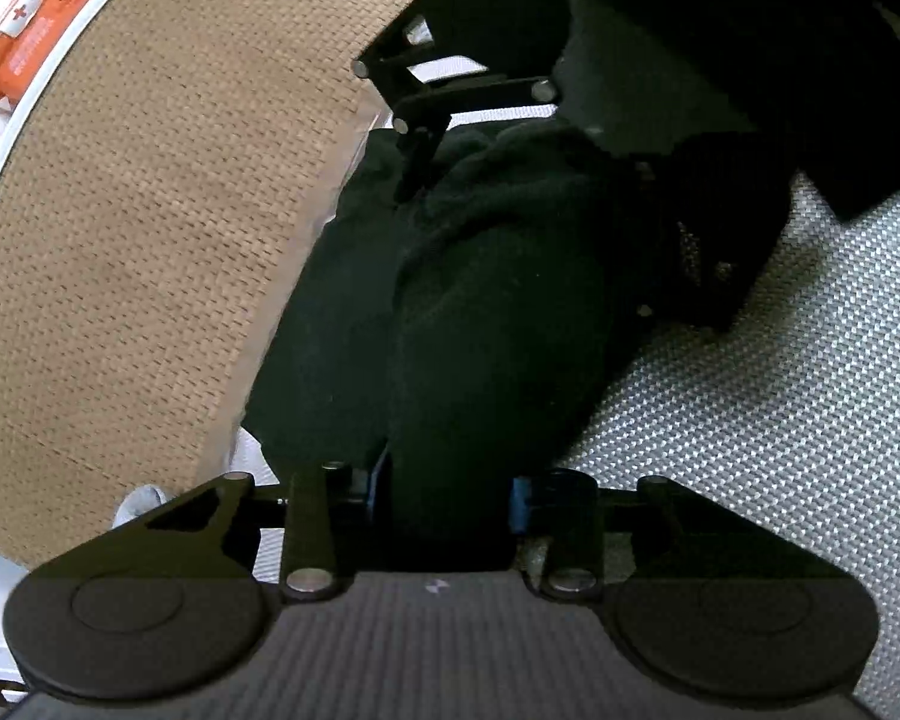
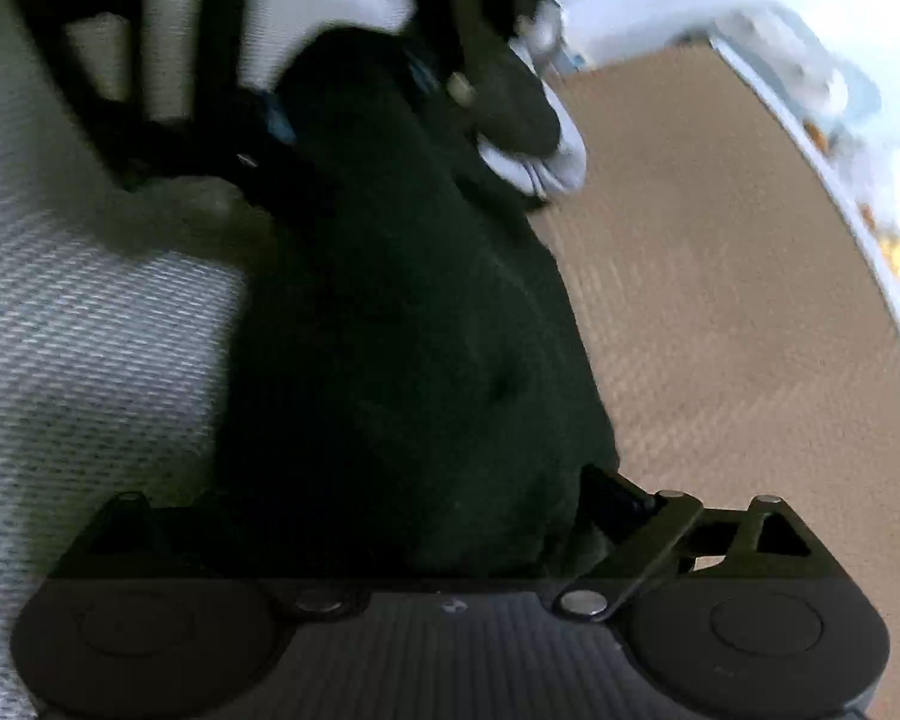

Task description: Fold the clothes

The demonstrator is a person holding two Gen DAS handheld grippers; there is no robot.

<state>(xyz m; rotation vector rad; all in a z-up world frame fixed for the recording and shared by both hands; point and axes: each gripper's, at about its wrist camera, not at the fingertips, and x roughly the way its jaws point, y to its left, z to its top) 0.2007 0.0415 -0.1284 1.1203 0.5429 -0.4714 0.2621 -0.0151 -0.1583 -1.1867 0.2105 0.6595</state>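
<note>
Woven tan mat [image 1: 150,228] beside grey-white weave [image 1: 780,420], dark green garment [image 1: 480,300] stretched across their seam.
My left tool [image 1: 450,498] and right tool [image 2: 498,534] each pinch one end, so I judge the fleecy cloth is held taut for a fold.

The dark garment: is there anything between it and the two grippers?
No. Both grippers already hold the dark garment: the left gripper has cloth between its jaws, and the right gripper grips the other end. Nothing visible stands between them.
</note>
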